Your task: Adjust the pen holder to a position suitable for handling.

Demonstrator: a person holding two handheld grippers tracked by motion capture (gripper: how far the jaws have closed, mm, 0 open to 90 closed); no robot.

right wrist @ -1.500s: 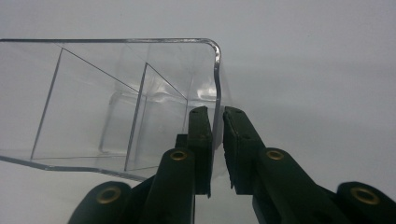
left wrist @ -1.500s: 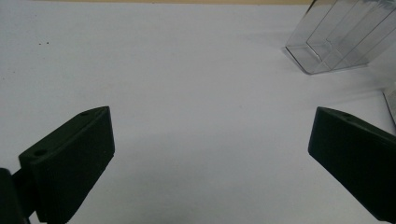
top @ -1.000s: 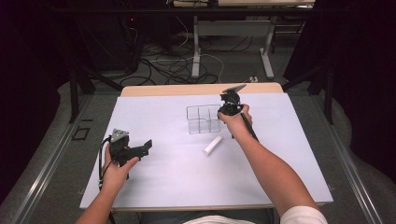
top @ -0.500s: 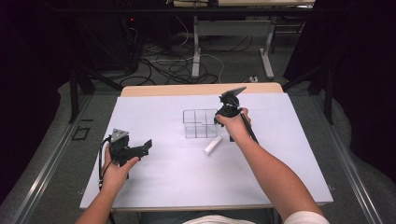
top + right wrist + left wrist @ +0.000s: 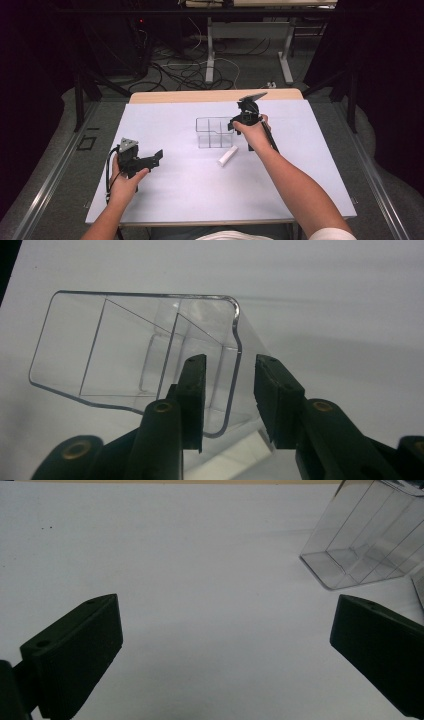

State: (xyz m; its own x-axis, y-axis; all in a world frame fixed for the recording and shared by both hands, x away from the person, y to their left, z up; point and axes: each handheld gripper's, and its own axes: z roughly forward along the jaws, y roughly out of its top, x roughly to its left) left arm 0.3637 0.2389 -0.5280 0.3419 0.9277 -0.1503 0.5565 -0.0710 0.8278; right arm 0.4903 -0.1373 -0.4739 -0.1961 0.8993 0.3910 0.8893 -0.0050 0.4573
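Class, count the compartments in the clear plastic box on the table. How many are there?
3. The clear box has a wide compartment on its left and two smaller ones on its right, one behind the other. The right gripper straddles its end wall.

Right tongs (image 5: 229, 400) have just been opening; left tongs (image 5: 225, 655) gape wide, resting low
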